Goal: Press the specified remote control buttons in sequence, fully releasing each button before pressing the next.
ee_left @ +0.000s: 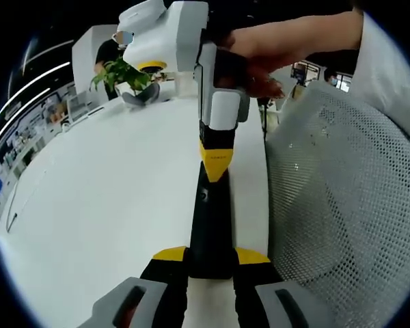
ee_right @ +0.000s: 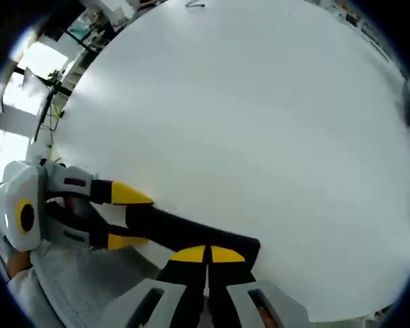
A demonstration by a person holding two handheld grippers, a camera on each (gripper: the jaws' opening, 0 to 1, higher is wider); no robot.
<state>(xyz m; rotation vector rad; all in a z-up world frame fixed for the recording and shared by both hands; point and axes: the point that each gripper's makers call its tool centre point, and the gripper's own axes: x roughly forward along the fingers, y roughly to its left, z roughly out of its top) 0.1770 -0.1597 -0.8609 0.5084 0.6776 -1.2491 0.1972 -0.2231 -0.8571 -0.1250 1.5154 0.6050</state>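
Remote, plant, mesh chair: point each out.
remote (ee_left: pixel 210 225): left gripper view, middle of its black body.
plant (ee_left: pixel 121 74): left gripper view, green leaves.
chair (ee_left: pixel 342 191): left gripper view, mesh back.

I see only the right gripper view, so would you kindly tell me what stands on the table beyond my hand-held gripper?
Observer: A green potted plant stands at the far end of the white table, beyond the right hand-held gripper.
Operator: Thank you; what is holding its white body?
Observer: A person's hand grips it, with a white sleeve behind.
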